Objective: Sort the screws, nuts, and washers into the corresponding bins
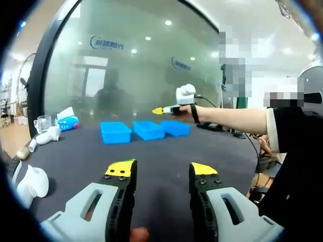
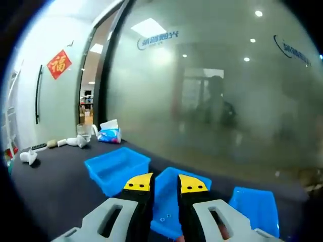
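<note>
In the left gripper view, the left gripper [image 1: 162,170] hangs low over the dark table [image 1: 151,156] with its yellow-tipped jaws spread apart and nothing between them. Three blue bins stand in a row on the far part of the table: the left bin [image 1: 115,131], the middle bin [image 1: 149,129] just beside it, and the right bin [image 1: 176,127] beyond that. The right gripper [image 1: 162,110] reaches in on a person's outstretched arm and hovers above the right bin; at this size I cannot tell how its jaws stand. Left of the left bin, near the table edge, lie white parts [image 1: 45,136], a glass [image 1: 43,122] and a tissue pack [image 1: 68,121]. No loose screws, nuts or washers can be made out on the table.

In the right gripper view, the right gripper [image 2: 165,182] sits directly above the middle bin [image 2: 169,201], its jaws a narrow gap apart and empty as far as I can see. A few small pale specks [image 2: 162,219], probably hardware, lie on the floor of the middle bin. The left bin [image 2: 117,169] and the right bin [image 2: 255,207] flank it and look bare inside.

My judgement is that some pieces are already sorted, while how many remain cannot be told.
</note>
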Tool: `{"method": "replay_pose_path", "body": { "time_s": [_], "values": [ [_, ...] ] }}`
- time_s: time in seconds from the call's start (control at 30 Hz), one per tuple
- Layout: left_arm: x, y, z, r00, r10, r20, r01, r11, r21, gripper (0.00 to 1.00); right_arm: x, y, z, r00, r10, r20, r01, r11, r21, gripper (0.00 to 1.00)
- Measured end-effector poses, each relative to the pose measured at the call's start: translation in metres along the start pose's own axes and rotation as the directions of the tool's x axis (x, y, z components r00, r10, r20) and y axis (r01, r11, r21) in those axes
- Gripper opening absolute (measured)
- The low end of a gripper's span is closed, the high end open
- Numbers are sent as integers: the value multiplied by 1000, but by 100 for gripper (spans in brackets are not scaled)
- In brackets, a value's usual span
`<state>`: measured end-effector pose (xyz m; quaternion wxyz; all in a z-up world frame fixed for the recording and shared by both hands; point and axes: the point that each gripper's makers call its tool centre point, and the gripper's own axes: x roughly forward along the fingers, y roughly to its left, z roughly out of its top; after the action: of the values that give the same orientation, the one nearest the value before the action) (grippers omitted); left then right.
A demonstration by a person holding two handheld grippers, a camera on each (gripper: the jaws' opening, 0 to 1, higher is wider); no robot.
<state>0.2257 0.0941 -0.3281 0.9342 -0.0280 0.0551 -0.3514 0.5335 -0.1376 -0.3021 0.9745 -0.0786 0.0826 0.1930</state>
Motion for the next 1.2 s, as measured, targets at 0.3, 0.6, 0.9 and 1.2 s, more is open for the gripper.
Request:
{"method": "replay_pose_path", "body": {
  "time_s": [0.3,0.6,0.9,1.2],
  "values": [
    [0,0,-1,1000,-4,-2,4,1000,-4,40,-17,7,-2,999,31,21,-32,997,69,19],
    [0,4,1,1000,9,3,-9,1000,-6,40,-74,42,-12,991,126,46,-128,991,44,21],
    [0,2,4,1000,11,8,-11,1000,-2,40,-145,75,-26,976,198,87,-201,979,27,21],
    [1,-4,3,1000,2,5,-2,1000,1,40,-207,90,-52,972,218,92,-223,974,41,21]
  ]
}}
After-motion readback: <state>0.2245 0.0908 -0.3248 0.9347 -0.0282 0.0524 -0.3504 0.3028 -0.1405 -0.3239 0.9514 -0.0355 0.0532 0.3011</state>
